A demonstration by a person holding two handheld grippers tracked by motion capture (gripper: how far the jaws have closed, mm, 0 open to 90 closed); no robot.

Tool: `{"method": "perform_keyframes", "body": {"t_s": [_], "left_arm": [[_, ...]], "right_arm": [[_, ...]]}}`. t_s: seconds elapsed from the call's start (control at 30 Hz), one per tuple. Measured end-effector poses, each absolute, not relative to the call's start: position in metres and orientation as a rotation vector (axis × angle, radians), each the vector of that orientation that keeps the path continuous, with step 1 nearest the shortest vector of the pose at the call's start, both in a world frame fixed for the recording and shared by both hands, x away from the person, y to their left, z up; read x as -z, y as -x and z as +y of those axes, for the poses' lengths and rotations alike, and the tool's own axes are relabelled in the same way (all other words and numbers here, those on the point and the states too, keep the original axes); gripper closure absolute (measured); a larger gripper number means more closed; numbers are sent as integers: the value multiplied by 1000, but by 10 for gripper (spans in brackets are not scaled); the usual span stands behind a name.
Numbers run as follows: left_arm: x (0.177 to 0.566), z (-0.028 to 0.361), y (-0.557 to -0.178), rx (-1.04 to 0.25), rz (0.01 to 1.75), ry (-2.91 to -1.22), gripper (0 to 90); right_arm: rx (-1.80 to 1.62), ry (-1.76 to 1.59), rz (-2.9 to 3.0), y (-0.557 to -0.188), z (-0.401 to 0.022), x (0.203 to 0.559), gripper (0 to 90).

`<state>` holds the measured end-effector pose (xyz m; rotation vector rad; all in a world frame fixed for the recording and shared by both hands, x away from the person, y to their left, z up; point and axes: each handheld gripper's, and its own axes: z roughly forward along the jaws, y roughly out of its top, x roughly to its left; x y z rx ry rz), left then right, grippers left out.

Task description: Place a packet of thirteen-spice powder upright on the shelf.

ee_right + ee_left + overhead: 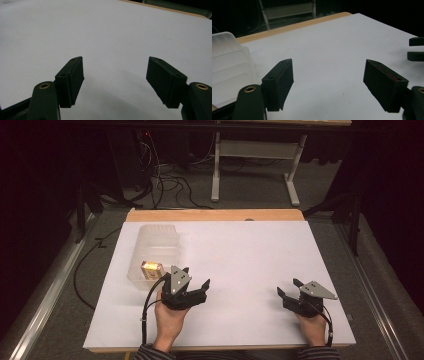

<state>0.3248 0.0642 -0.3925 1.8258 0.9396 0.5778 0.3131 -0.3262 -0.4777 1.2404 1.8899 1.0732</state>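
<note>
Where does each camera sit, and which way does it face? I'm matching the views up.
High view: above the person's side, looking forward and down on the table; hands, left gripper and right gripper show.
Left gripper view: rides the left gripper, facing across the table past the bin.
Right gripper view: rides the right gripper, facing bare table.
Shared: high and left gripper views show the bin.

I am counting: grippers 2, left gripper point(196, 281) and right gripper point(287, 287) | clear plastic bin point(156, 245) 1 | yellow box point(151, 269) 1 | table point(240, 250) 1
</note>
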Motion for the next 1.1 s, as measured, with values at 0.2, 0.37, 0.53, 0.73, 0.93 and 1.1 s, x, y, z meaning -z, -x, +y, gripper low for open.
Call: {"method": "perform_keyframes", "body": {"t_s": [0.2, 0.37, 0.53, 0.73, 0.93, 1.1], "left_arm": [[394, 61, -325, -567, 933, -1832, 248], [397, 58, -325, -556, 931, -1836, 248], [399, 56, -325, -545, 930, -1840, 248], [402, 53, -325, -537, 932, -1846, 249], [404, 52, -326, -527, 936, -1844, 249], [407, 50, -328, -519, 941, -1850, 250]], "right_arm": [[-1073, -1240, 1889, -313, -326, 478, 306], [-1073, -1239, 1889, -313, -326, 478, 306], [-1072, -1235, 1890, -313, -326, 478, 306], [-1073, -1238, 1888, -313, -326, 478, 306], [-1074, -1237, 1888, -313, -326, 478, 306], [-1074, -1236, 1887, -313, -326, 478, 306]]}}
